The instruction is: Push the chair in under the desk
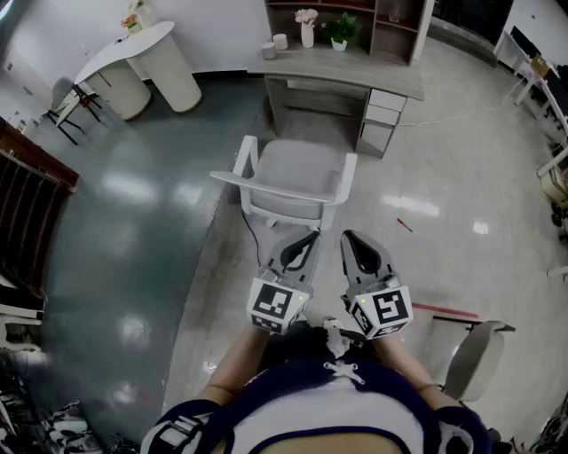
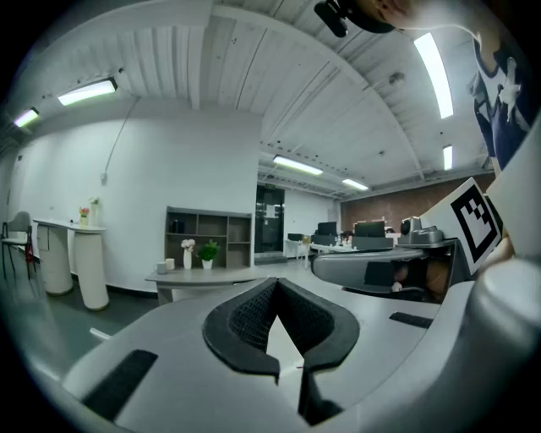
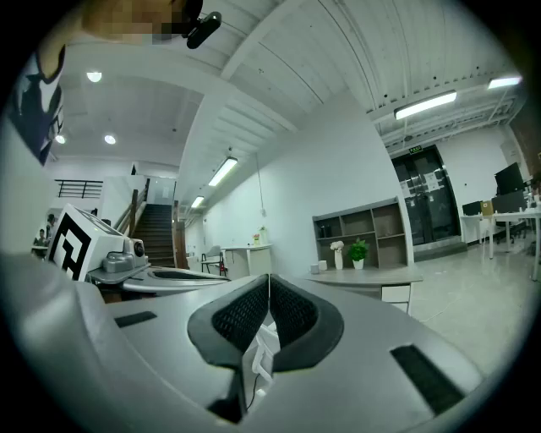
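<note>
A white armchair with a grey seat (image 1: 295, 176) stands pulled out on the floor, a short way in front of the grey desk (image 1: 342, 75). The desk has drawers (image 1: 382, 120) at its right end and also shows in the left gripper view (image 2: 199, 275) and the right gripper view (image 3: 365, 275). My left gripper (image 1: 311, 236) and right gripper (image 1: 350, 238) hang side by side just behind the chair's near side, not touching it. Both are shut with nothing between the jaws. In the gripper views, the left gripper (image 2: 275, 284) and the right gripper (image 3: 269, 279) point toward the desk.
On the desk stand a vase of flowers (image 1: 306, 27), a potted plant (image 1: 340, 31) and cups (image 1: 273, 44). A white rounded counter (image 1: 146, 62) and a black chair (image 1: 75, 102) are at the back left. A second chair (image 1: 475, 355) stands at my right. A red pen (image 1: 404, 224) lies on the floor.
</note>
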Tool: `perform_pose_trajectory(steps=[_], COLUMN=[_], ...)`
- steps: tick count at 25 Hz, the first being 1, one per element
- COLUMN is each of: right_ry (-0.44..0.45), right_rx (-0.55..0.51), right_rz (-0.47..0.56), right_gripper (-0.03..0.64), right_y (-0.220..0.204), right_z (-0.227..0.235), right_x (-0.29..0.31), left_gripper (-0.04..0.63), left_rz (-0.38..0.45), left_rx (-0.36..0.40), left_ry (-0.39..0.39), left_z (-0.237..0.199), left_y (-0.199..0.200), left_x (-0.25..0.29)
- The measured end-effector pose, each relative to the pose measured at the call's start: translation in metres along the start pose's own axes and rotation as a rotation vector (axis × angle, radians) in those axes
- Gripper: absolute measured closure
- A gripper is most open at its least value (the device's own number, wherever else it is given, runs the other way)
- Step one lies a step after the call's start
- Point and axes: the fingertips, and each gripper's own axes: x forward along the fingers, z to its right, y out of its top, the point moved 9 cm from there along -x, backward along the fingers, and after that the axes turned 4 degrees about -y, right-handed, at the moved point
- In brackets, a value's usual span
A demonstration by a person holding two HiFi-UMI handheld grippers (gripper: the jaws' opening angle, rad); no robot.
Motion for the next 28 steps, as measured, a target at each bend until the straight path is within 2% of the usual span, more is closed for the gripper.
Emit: perform_pose_trajectory(steps=[9, 19, 24, 28], right_ry=[0.0, 0.007, -0.019, -0.018], right_rx=[0.006, -0.012, -0.105, -0.168], right_rz=[-0.035, -0.036, -0.062, -0.119], right_gripper=[0.604, 0.604, 0.603, 0.603], right_y=[-0.011, -0.02, -0.036, -0.051], right_z=[-0.007, -0.034, -0.045, -0.049], right_x=[0.007, 0.029, 0.045, 0.054], left_gripper=[0.586, 0.586, 0.586, 0.583], left_rz=[-0.015, -0.055, -0.085, -0.1], left_rx=[0.002, 0.094, 0.127, 0.122], left_ry=[-0.012, -0.001, -0.009, -0.037], left_z=[-0.009, -0.052, -0.08, -0.095], left_y=[-0.008, -0.017, -0.032, -0.044], left_x=[-0.003, -0.023, -0.033, -0.034])
